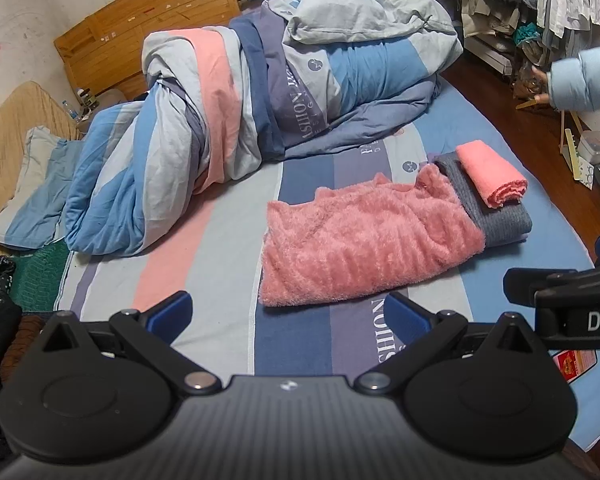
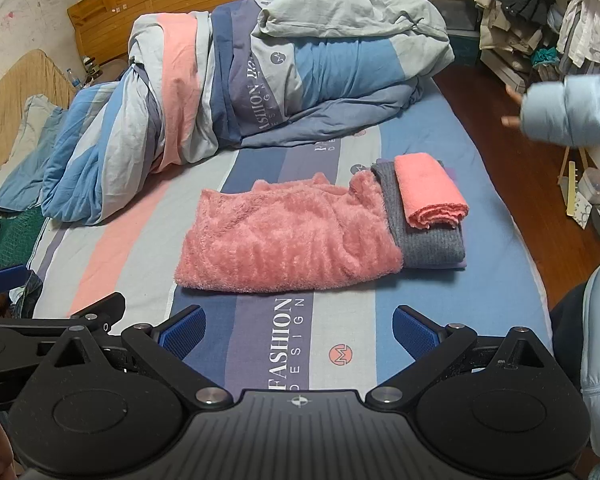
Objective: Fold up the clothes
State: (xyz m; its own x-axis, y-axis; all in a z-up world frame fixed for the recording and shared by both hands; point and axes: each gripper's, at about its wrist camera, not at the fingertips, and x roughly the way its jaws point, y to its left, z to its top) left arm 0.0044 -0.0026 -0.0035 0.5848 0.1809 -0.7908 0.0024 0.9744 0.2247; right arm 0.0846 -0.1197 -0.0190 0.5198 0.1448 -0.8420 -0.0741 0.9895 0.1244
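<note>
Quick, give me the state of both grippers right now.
Left gripper: open, fingers spread wide, holding nothing, above the bed sheet.
Right gripper: open, fingers spread wide, holding nothing, short of the pink fluffy garment.

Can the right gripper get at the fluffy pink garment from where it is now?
Probably yes: the right gripper is open, and only bare striped sheet lies between it and the fluffy pink garment.
</note>
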